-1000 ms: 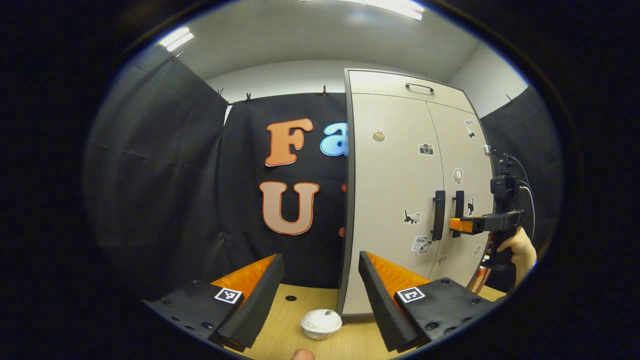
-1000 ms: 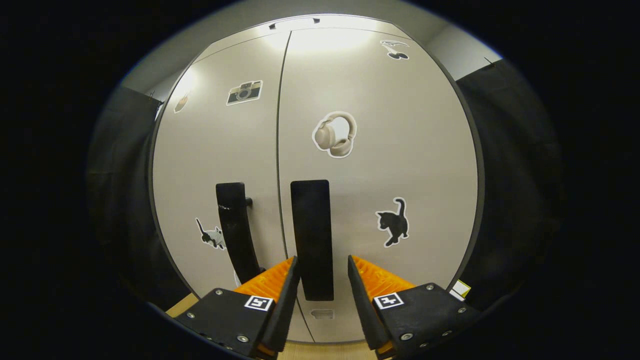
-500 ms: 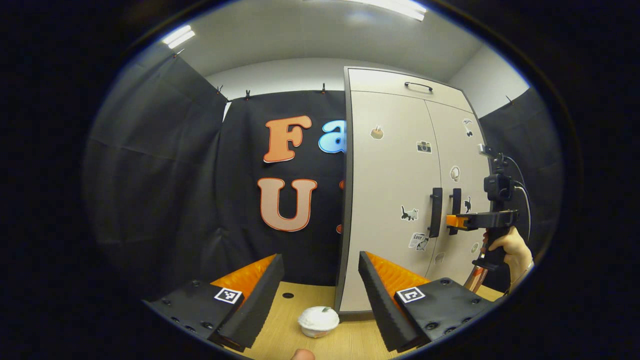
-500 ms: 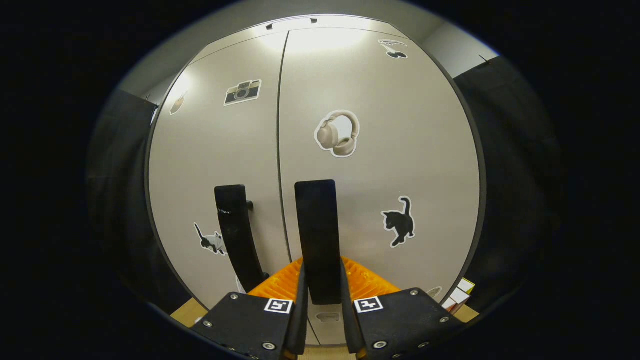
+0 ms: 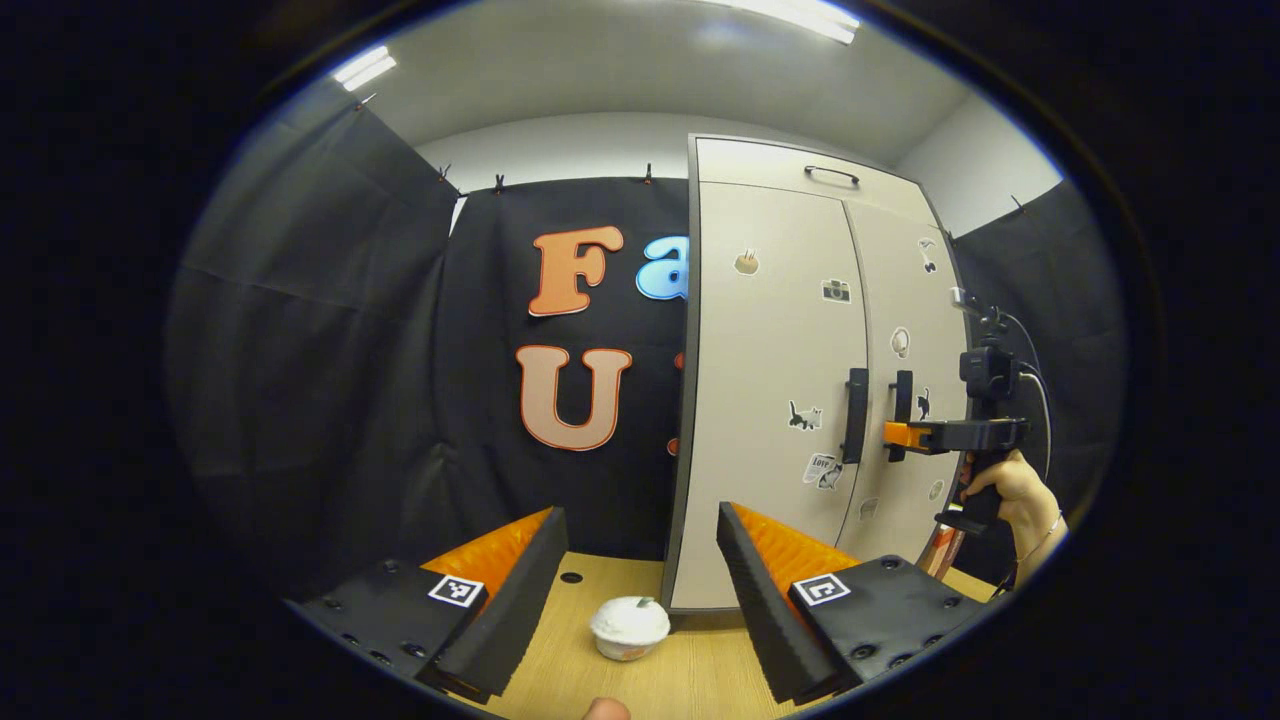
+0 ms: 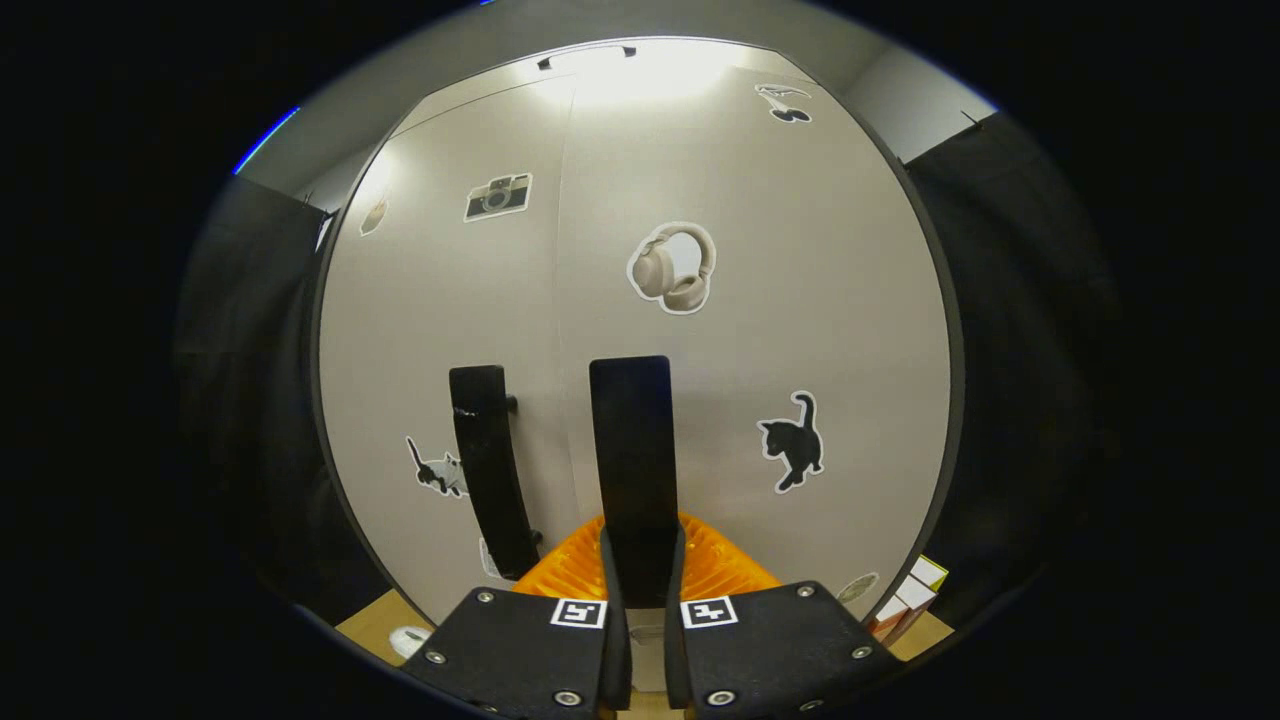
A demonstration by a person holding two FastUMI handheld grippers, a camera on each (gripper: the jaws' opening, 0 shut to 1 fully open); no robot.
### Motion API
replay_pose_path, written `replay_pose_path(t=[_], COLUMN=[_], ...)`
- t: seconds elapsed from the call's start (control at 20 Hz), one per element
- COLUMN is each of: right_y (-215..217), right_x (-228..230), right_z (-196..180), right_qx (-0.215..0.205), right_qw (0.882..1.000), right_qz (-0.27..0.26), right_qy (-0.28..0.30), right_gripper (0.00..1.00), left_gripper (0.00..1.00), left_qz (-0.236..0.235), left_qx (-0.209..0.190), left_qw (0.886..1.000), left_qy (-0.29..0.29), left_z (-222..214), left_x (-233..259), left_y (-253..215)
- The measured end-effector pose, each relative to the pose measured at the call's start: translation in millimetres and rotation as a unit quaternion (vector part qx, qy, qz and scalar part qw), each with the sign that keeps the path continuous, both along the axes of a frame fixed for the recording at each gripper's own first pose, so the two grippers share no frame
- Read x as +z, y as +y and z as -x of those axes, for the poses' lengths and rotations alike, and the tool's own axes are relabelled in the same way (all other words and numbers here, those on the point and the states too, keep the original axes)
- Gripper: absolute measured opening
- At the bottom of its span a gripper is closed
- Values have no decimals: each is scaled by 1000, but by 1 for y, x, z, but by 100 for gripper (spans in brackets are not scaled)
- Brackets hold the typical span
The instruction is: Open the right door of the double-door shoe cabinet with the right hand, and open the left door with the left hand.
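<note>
Left gripper [image 5: 640, 590]: two wedge-shaped fingers on flat black plates, each plate dotted with round screws and carrying small square black-and-white marker near inner edge.

Right gripper [image 6: 640, 600]: same build, black plates with silver-headed screws, one square marker per plate, ridged inner finger faces. From left gripper view, right gripper [image 5: 900, 437] has dark pistol-style handle below body, small camera block mounted on top, thin dark cable looping behind. Hand [image 5: 1010, 495] on handle; sleeve not discernible.
</note>
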State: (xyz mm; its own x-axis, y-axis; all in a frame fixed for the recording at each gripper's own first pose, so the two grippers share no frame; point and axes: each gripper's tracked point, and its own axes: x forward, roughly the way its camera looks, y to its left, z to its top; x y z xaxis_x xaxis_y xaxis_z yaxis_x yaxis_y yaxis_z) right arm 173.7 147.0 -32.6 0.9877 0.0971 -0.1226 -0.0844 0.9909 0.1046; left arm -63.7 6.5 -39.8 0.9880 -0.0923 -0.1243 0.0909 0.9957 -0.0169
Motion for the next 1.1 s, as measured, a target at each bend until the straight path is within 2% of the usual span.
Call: replay_pose_path(t=[0.35,0.75,0.8,1.1], right_y=[-12,-32,-33,-50], right_x=[9,14,15,15], right_z=[29,51,54,62], right_qx=[42,48,49,38], right_qw=[999,999,999,999], right_qz=[-1,14,6,15], right_qy=[-5,-15,-18,-19], right_gripper=[11,11,6,5], left_gripper=[96,96,96,96], left_qz=[3,0,1,-2], left_qx=[-8,-25,-29,-51], left_qw=[1000,1000,1000,999], left_qy=[-10,-7,-6,-1], left_z=[18,28,29,29], left_x=[8,9,9,4], left_y=[-15,-45,-50,-77])
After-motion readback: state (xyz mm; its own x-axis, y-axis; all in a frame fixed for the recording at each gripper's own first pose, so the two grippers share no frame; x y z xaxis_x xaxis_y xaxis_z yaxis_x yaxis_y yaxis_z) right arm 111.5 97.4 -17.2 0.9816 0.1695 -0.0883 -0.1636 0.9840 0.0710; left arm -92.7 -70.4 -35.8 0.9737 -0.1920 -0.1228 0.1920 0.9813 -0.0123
